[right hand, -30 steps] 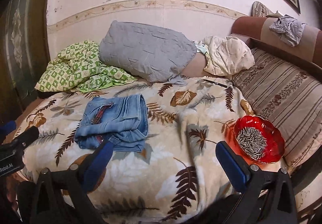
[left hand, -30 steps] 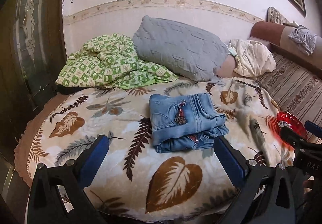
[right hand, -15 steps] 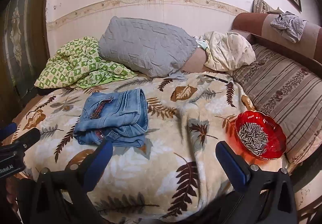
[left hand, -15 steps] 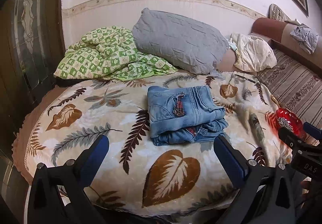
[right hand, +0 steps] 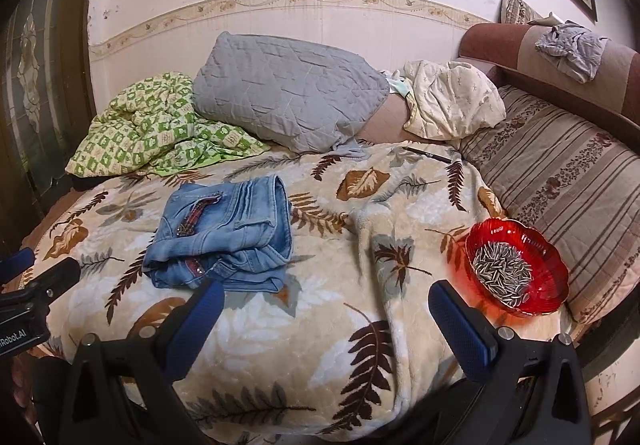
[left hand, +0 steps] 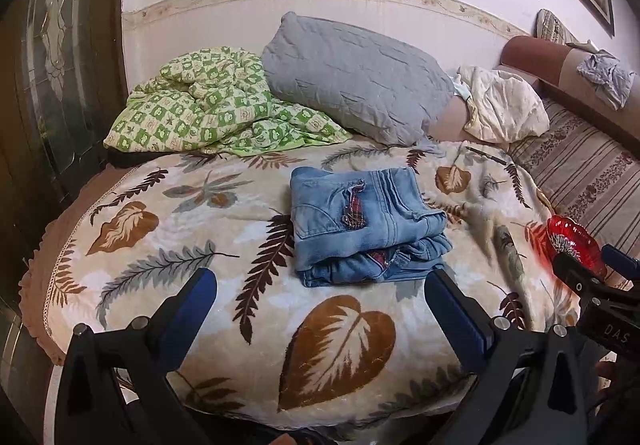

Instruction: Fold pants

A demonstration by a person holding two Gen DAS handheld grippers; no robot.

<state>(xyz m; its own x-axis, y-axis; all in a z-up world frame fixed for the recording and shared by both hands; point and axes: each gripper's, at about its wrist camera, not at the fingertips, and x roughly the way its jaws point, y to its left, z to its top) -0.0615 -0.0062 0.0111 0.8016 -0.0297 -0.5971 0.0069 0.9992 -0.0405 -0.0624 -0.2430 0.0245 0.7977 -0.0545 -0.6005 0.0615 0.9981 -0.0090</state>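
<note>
both handheld grippers hover low over the near edge of the bed, pointing forward across it, neither touching anything. the left gripper (left hand: 320, 301) has its two blue-padded black fingers spread wide with nothing between them, its right pad just in front of the near edge of the pants. the right gripper (right hand: 326, 311) is likewise spread wide and empty, its left pad overlapping the near edge of the same bundle in its own view. each gripper shows at the margin of the other's camera: white letters "das" can be read on the black body of the right one, and "robot.ai", cut off at the frame edge, on the left one. the light blue denim pants (left hand: 366, 227) lie folded into a compact stacked rectangle near the middle of the cream plush blanket printed with brown and grey leaves (left hand: 336, 341), a dark red embroidered patch showing on top. toward the right edge of the blanket, well apart from the pants, sits a red scalloped glass bowl (right hand: 550, 259) holding a heap of striped sunflower seeds (right hand: 502, 273). behind the pants a grey quilted pillow (right hand: 288, 89) leans beside a crumpled green-and-cream checked quilt (left hand: 208, 105).
</note>
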